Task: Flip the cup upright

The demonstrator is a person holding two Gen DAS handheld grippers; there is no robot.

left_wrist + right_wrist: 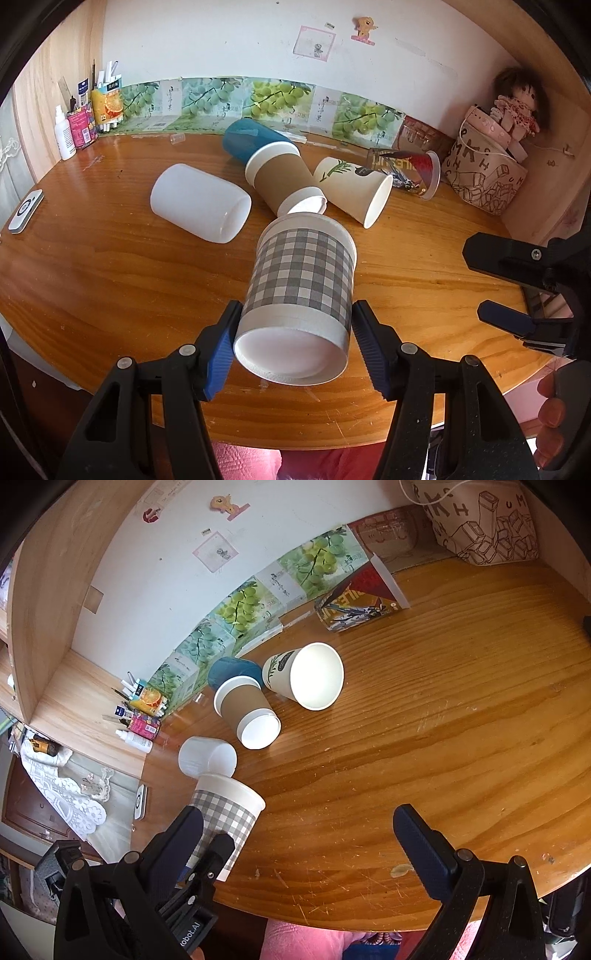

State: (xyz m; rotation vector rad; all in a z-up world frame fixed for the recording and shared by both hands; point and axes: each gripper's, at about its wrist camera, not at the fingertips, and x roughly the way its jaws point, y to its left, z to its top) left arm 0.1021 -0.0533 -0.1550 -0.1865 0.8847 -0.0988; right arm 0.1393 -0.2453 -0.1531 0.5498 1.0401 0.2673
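A grey-and-white checked paper cup (301, 280) lies between my left gripper's (293, 347) blue-padded fingers, its base toward the camera and its rim pointing away. The jaws are closed on its lower part. It also shows in the right wrist view (227, 812), tilted above the table edge with the left gripper on it. My right gripper (299, 845) is open and empty over the front of the wooden table (443, 738); it shows at the right in the left wrist view (517, 284).
Other cups lie on their sides: a white plastic one (199, 203), a brown-sleeved one (284, 181), a blue one (251, 138), a white leaf-print one (354, 188) and a printed one (406, 166). A patterned bag (484, 173) and doll stand at the back right; bottles and pens (81, 122) at the back left.
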